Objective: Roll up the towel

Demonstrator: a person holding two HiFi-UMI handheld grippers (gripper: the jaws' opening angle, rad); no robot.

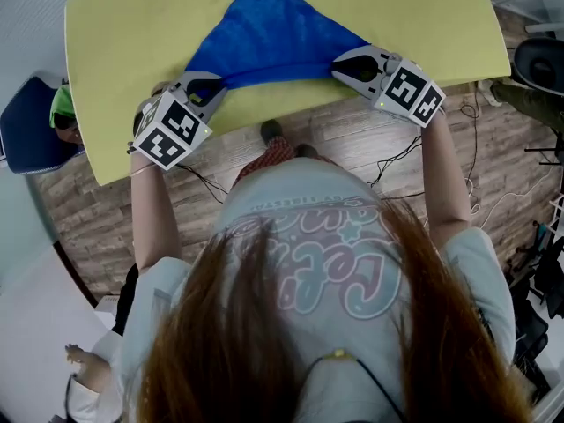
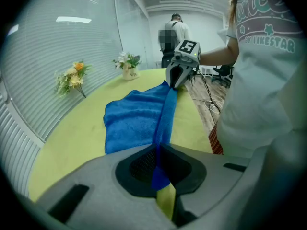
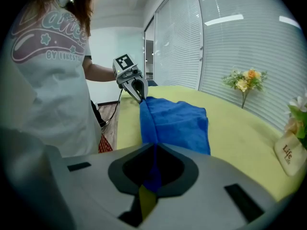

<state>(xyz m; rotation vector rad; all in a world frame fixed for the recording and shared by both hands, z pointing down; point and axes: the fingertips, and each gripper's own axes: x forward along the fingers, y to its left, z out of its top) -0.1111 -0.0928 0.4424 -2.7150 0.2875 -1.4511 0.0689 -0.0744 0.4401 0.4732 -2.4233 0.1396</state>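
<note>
At the desk's (image 1: 132, 42) near edge, the blue towel's (image 1: 264, 38) two front corners vanish inside the jaws, and marker cubes hide both hands. The left gripper (image 1: 210, 86), tilted downward, has its jaws pinched shut on the left corner. The right gripper (image 1: 345, 65) clamps the right corner likewise. The folded hem runs straight between them, the rest spreading toward the far edge.

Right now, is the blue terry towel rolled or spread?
Spread: towel lies flat on yellow table, left gripper and right gripper pinching near edge.

left tool (image 2: 158, 153) clamped on blue towel (image 2: 134, 121) edge | right tool (image 2: 171, 84) grips far corner | yellow table (image 2: 79, 140)
</note>
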